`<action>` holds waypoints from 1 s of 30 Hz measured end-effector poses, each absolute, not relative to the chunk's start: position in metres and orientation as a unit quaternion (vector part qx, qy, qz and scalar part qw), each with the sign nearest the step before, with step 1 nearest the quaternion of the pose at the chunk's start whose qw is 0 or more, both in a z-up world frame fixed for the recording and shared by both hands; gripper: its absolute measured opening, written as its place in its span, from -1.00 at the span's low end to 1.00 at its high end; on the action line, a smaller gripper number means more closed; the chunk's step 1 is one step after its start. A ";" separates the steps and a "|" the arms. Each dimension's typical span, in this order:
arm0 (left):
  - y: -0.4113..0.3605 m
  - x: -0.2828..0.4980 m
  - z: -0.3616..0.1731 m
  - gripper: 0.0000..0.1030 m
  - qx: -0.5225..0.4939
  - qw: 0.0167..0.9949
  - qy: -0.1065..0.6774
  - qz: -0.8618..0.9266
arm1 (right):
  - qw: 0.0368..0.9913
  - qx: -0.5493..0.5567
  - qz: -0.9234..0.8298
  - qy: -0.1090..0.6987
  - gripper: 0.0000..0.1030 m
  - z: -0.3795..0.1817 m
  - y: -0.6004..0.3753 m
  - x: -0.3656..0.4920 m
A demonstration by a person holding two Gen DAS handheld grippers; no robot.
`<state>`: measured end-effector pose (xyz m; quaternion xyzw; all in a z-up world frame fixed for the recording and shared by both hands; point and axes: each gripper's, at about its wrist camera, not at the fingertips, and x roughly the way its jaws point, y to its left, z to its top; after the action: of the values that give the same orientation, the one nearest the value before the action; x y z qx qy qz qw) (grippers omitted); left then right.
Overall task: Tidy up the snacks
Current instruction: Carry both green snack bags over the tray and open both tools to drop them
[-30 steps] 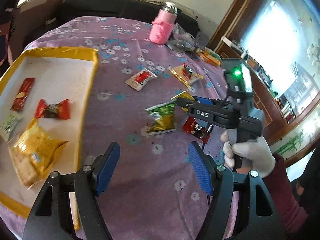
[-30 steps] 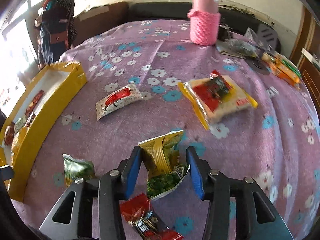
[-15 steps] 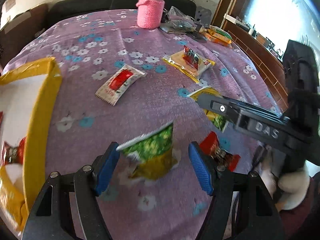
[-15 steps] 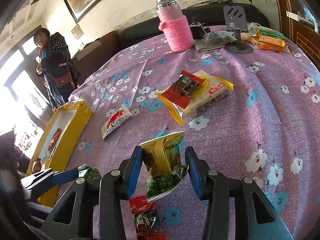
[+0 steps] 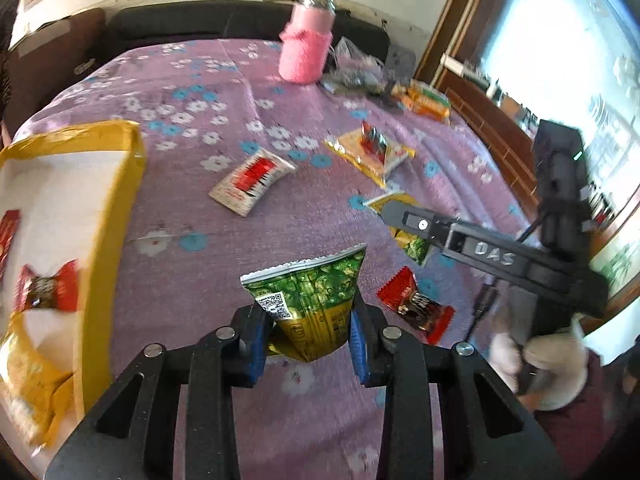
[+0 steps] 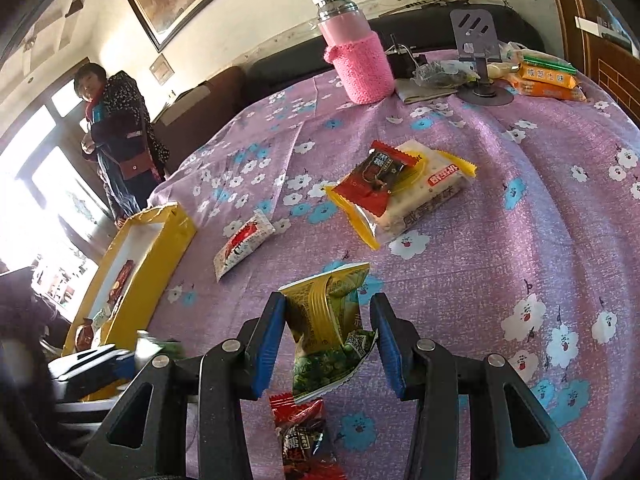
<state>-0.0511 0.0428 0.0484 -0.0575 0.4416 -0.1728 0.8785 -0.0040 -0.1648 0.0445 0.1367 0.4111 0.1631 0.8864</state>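
1. Fingers of my left gripper (image 5: 308, 344) are clenched on a green pea packet (image 5: 310, 300), pinching its lower yellow end; the packet looks lifted clear of the purple flowered cloth on the desk (image 5: 208, 240), its sealed top edge pointing away from me.
2. My right gripper (image 6: 328, 344) has a second green-and-yellow packet (image 6: 332, 328) standing between its blue pads; whether they press it or sit just off its sides, I cannot tell.
3. A red candy (image 6: 300, 436) lies just below that packet.
4. The yellow tray (image 5: 116, 208) sits to the left and holds a red candy (image 5: 48, 288) and a yellow packet (image 5: 28, 392).
5. Further out lie a white-and-red sachet (image 5: 252, 178) and a cracker pack (image 6: 416, 196) with a red candy on top.
6. A pink-sleeved flask (image 6: 356, 56) stands at the far edge.
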 end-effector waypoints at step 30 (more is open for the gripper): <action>0.273 -0.120 0.033 -0.39 -0.169 0.882 0.438 0.045 | 0.821 0.073 0.373 0.426 -0.14 0.101 0.061 -0.073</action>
<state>-0.1202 0.2733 0.0334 -0.1692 0.4376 0.0447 0.8820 -0.0730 0.0608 0.1009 0.0735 0.4264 0.3731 0.8207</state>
